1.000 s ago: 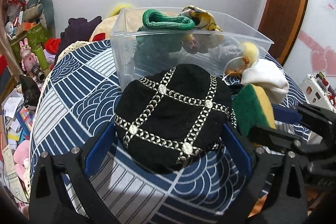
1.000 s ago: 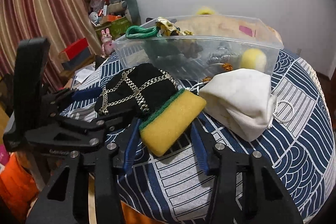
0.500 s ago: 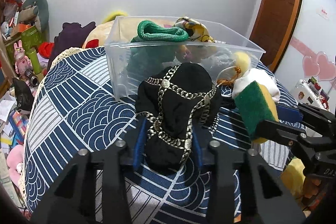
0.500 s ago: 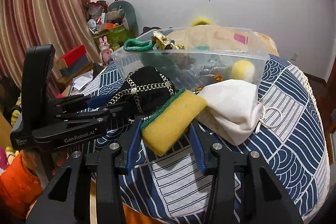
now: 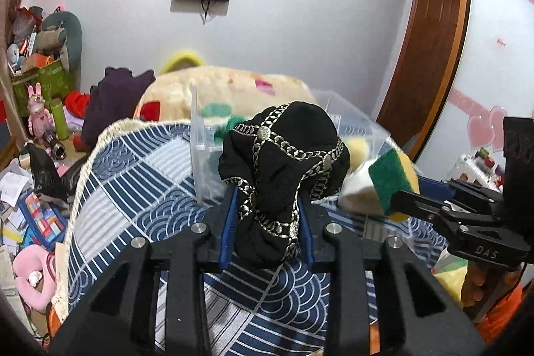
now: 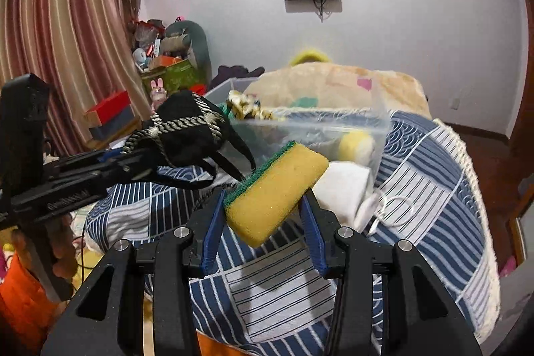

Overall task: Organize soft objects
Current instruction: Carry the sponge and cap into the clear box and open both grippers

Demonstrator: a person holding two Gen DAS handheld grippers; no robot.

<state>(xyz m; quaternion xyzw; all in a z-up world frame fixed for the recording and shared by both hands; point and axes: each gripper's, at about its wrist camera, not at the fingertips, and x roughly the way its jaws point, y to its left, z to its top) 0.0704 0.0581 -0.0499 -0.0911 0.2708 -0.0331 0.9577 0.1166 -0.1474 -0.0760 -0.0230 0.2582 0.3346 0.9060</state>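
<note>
My left gripper [image 5: 267, 224] is shut on a black cap with silver chain trim [image 5: 283, 162] and holds it up above the table, in front of the clear plastic bin [image 5: 203, 165]. The cap also shows in the right wrist view [image 6: 190, 129]. My right gripper [image 6: 260, 222] is shut on a yellow sponge with a green scouring side [image 6: 277, 189], lifted off the table; it shows in the left wrist view [image 5: 392, 179] too. The bin [image 6: 317, 125] holds a green cord, a patterned toy and a yellow ball [image 6: 355, 144].
A white cloth pouch with a cord loop [image 6: 343, 192] lies on the blue patterned tablecloth [image 6: 434, 175] beside the bin. A large beige plush cushion [image 5: 217, 92] sits behind the bin. Clutter and toys fill the floor at left [image 5: 30, 175].
Both grippers have risen off the table. The left closed on the black cap and lifted it; the right lifted the sponge. Both moved toward the bin.
</note>
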